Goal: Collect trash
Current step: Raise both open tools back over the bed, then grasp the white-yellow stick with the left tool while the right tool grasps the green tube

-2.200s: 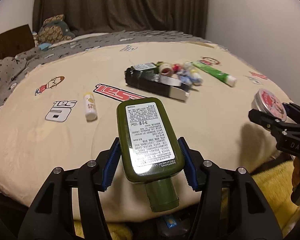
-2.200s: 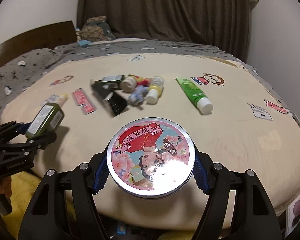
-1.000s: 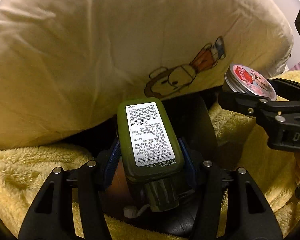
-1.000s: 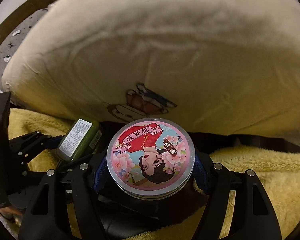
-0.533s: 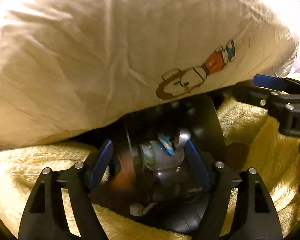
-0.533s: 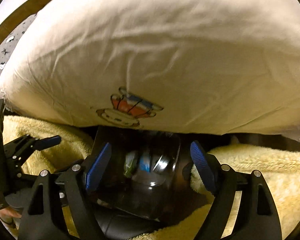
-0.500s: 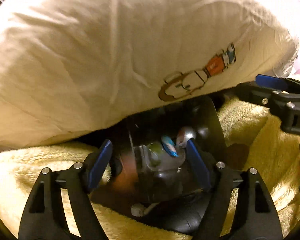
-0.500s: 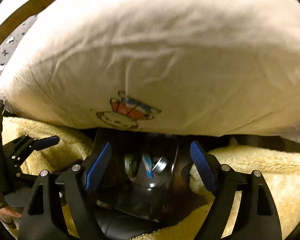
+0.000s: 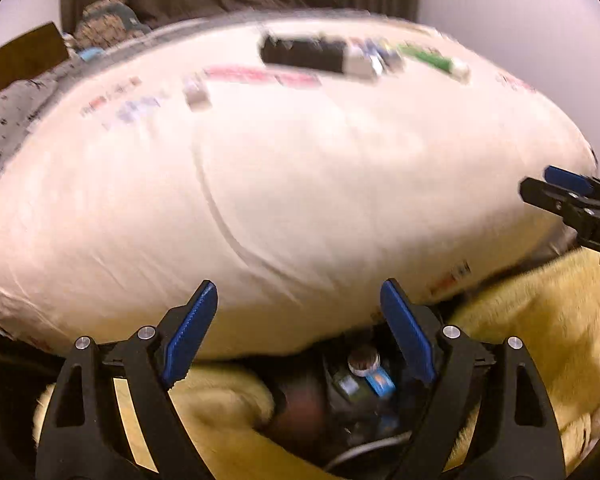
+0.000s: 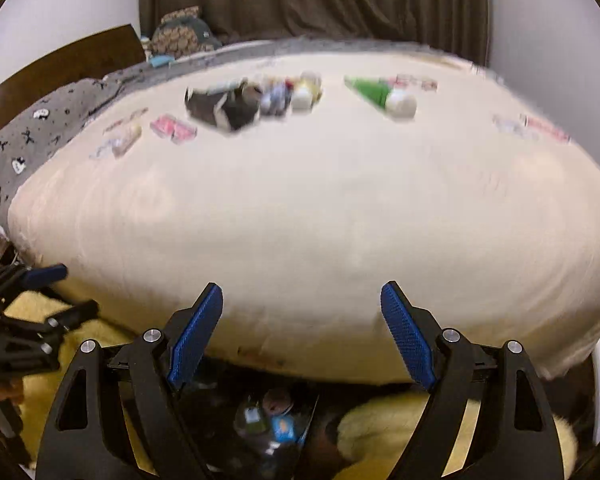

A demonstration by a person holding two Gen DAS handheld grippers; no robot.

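Left gripper point(image 9: 296, 320) spread, empty, right gripper point(image 10: 302, 320) spread, empty, both at bed point(image 10: 320, 216) near edge, trash point(image 10: 256, 96) clustered toward far edge, bin point(image 10: 268, 420) below near edge.

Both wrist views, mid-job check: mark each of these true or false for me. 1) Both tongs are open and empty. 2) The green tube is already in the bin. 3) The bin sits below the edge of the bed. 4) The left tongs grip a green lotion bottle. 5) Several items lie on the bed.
1) True: the left tongs and the right tongs stand wide apart with nothing between them.
2) False: the green tube lies on the bed.
3) True: the bin, holding discarded items, sits low beneath the mattress edge, beside the yellow blanket.
4) False: the left tongs hold nothing.
5) True: a blurred cluster of small items lies near the green tube.
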